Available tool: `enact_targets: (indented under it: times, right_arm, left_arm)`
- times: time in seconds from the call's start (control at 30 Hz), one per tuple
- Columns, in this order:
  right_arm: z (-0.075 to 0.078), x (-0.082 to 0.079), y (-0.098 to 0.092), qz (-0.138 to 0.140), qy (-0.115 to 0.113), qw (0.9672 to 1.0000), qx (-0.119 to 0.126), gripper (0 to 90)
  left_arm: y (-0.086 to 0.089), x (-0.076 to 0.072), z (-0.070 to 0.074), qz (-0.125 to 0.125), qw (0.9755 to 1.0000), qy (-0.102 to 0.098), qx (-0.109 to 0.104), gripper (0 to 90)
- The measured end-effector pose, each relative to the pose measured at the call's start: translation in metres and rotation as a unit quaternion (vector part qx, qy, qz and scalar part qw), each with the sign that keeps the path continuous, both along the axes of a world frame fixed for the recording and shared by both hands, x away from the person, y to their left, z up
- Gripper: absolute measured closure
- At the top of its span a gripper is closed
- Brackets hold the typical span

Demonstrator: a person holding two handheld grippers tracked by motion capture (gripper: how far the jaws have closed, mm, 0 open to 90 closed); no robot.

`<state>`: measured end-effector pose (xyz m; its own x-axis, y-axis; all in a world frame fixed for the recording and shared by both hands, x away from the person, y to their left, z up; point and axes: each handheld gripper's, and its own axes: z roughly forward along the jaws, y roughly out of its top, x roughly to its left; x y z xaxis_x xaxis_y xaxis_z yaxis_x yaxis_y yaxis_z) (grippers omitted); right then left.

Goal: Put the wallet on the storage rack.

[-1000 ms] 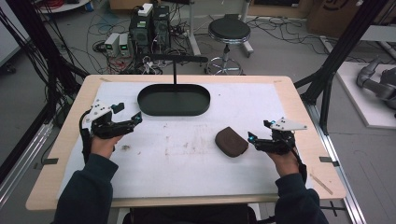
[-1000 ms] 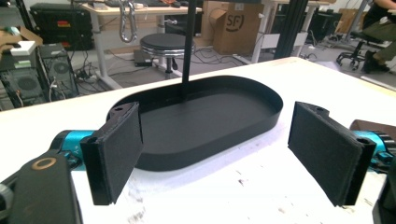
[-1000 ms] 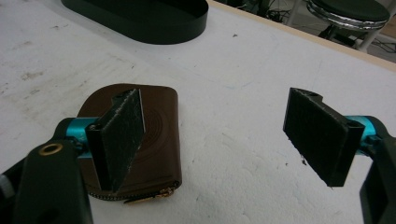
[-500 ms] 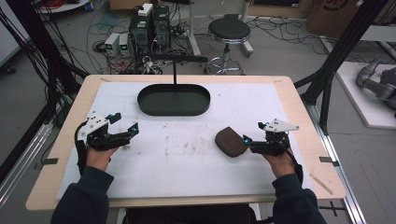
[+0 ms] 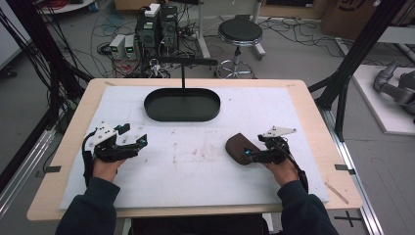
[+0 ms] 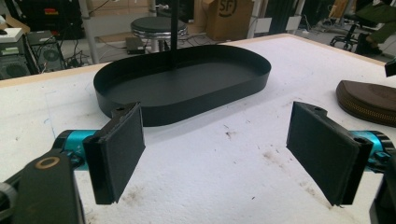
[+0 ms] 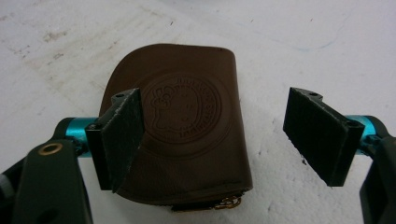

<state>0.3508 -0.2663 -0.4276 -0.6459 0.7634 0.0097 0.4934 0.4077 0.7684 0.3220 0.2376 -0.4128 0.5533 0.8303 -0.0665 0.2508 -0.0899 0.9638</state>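
A brown leather pouch (image 5: pixel 240 147) with an embossed round emblem lies flat on the white mat, right of centre. My right gripper (image 5: pixel 250 155) is open at the pouch's near right edge. In the right gripper view the pouch (image 7: pixel 182 126) lies below and between the spread jaws, the left pad (image 7: pixel 119 135) over its left edge, the right pad (image 7: pixel 317 133) clear of it. My left gripper (image 5: pixel 140 143) is open over bare mat at the left, holding nothing. In the left gripper view its pads (image 6: pixel 116 151) frame the black oval tray (image 6: pixel 187 86), and the pouch (image 6: pixel 369 100) shows at the right.
The black oval tray (image 5: pixel 182 105) sits at the back centre of the mat, with a thin black post (image 5: pixel 183 73) rising behind it. The white mat (image 5: pixel 195 161) is stained in the middle. The wooden table edge (image 5: pixel 333 147) surrounds the mat. A stool and cables stand beyond.
My right gripper has moved left up to the pouch's edge. My left gripper has drifted slightly toward the near side. The pouch has not moved.
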Motion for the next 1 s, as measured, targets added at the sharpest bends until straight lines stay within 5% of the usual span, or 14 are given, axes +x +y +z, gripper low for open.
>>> enact_targets:
  times: [0.23, 0.63, 0.73, 1.0]
  right_arm:
    - [-0.009, 0.004, 0.004, 0.008, 0.015, 0.9998, -0.009, 19.2]
    - [-0.018, 0.015, -0.006, 0.012, 0.080, 0.9952, 0.053, 20.2]
    - [-0.016, 0.013, -0.006, 0.036, 0.079, 0.9947, 0.055, 33.2]
    - [-0.005, 0.004, 0.004, 0.038, 0.040, 0.9985, 0.002, 43.8]
  left_arm:
    - [0.003, 0.000, -0.002, 0.002, 1.0000, 0.003, -0.001, 19.7]
    - [0.001, 0.001, -0.004, -0.002, 1.0000, 0.006, 0.005, 20.6]
    - [0.000, 0.002, -0.004, -0.002, 1.0000, 0.007, 0.006, 20.7]
    - [0.001, 0.002, -0.004, -0.002, 0.9999, 0.006, 0.009, 21.0]
